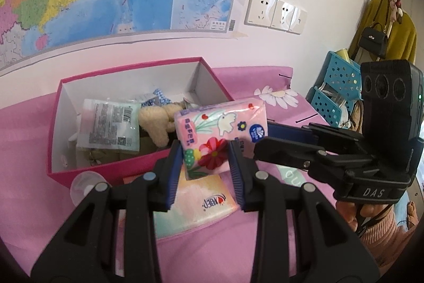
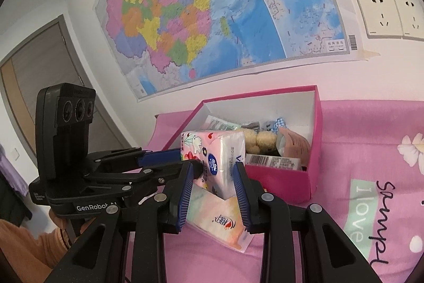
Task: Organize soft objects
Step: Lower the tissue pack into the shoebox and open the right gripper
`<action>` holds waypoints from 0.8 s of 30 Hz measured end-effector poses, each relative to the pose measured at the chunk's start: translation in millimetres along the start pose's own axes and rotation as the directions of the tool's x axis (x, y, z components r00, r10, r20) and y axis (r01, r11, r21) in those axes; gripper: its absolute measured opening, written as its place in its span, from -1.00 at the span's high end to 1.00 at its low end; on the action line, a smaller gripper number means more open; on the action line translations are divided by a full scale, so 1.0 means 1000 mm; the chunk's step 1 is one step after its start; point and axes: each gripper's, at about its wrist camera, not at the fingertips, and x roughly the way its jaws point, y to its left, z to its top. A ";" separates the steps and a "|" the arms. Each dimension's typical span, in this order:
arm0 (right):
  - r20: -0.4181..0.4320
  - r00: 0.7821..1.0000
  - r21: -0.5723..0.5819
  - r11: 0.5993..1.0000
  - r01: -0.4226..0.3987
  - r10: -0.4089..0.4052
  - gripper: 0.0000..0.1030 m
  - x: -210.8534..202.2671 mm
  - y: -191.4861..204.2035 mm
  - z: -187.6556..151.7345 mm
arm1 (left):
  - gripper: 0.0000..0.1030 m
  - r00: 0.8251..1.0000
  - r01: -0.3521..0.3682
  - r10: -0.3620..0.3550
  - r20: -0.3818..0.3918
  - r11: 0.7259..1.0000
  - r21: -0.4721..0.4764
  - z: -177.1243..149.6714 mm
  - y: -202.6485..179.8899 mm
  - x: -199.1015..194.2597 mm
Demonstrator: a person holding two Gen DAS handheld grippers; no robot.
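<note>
Both sets of jaws clamp one floral tissue pack [image 1: 221,127], the left gripper [image 1: 204,163] pinching its lower end, the right gripper [image 2: 213,181] its other end. It hangs above a second tissue pack [image 1: 197,206] on the pink bedsheet [image 2: 371,139], just before the pink box [image 1: 132,166]. Light and squashy, it likely holds best across its short sides.

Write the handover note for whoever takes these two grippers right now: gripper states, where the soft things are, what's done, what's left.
Left gripper: shut on the floral tissue pack, held up in front of the pink box.
Right gripper: shut on the same pack, from the other side.
In the box already: a flat sachet, a beige plush toy and other packets.
On the pink bedsheet: a second tissue pack, lying under the grippers, beside the box.
Done: several soft items boxed.
Left: put the held pack into the box, then probably the second one.
</note>
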 end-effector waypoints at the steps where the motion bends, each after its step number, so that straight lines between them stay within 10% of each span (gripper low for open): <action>1: 0.001 1.000 -0.001 1.000 0.001 -0.001 0.37 0.001 0.000 0.001 | 0.30 1.000 -0.003 0.003 0.001 1.000 0.001 0.001 0.000 0.001; 24: 0.020 1.000 0.029 1.000 0.005 -0.006 0.37 0.015 -0.015 0.024 | 0.30 0.999 -0.036 0.036 0.005 0.999 0.008 0.026 0.007 0.019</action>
